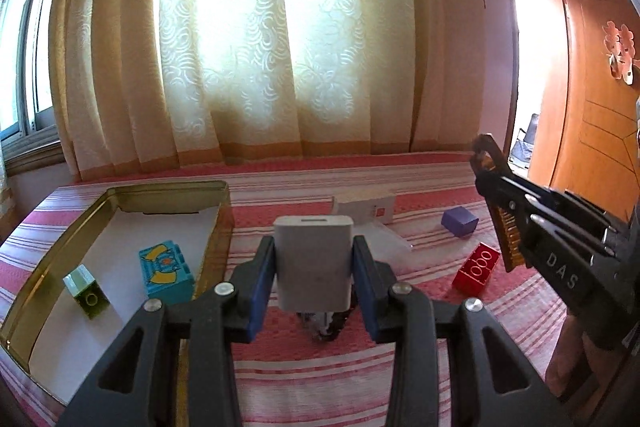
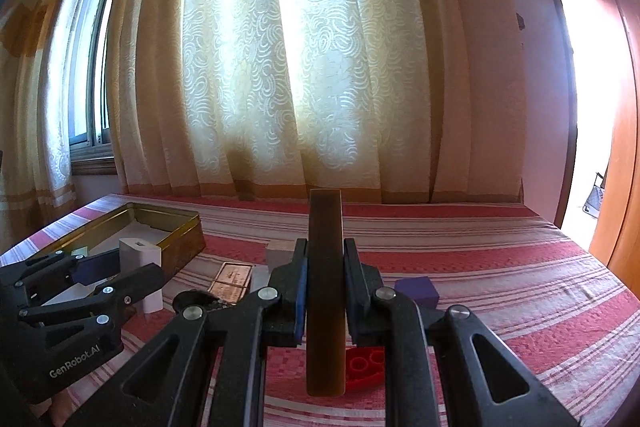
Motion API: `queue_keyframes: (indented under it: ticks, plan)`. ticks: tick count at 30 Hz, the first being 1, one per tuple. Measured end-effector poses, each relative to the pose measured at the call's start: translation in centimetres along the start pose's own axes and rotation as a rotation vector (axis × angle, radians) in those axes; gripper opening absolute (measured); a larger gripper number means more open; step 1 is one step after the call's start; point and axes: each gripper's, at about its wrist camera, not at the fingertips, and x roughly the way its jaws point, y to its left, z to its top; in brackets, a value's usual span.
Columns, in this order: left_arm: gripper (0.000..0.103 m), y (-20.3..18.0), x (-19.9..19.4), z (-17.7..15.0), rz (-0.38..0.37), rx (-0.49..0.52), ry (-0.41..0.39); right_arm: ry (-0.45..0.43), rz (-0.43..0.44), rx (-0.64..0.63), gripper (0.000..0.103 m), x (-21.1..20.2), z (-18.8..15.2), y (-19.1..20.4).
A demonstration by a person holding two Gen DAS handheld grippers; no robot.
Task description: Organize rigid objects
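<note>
My left gripper (image 1: 314, 259) is shut on a white power bank (image 1: 314, 263), held upright above the striped bed, just right of the gold tin box (image 1: 168, 193); it also shows in the right wrist view (image 2: 140, 259). In the tin lie a teal printed brick (image 1: 166, 269) and a pale green brick (image 1: 86, 291). My right gripper (image 2: 324, 275) is shut on a brown comb (image 2: 325, 291), held edge-on above the bed; the comb also shows in the left wrist view (image 1: 506, 227). A red brick (image 1: 476, 269) lies under the right gripper.
On the striped bedcover (image 1: 400, 371) lie a white carton (image 1: 366, 211), a purple cube (image 1: 460, 221) and a small dark object (image 1: 322, 323) under the power bank. A copper-coloured flat case (image 2: 232, 279) lies by the tin. Curtains hang behind; a wooden door (image 1: 588, 107) stands right.
</note>
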Motion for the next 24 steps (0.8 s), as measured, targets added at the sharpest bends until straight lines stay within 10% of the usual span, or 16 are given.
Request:
queue_keyframes:
  ticks: [24]
  plan:
    - [0.037, 2.8, -1.7, -0.4, 0.057, -0.034, -0.070, -0.004, 0.062, -0.023, 0.017, 0.0, -0.1, 3.2]
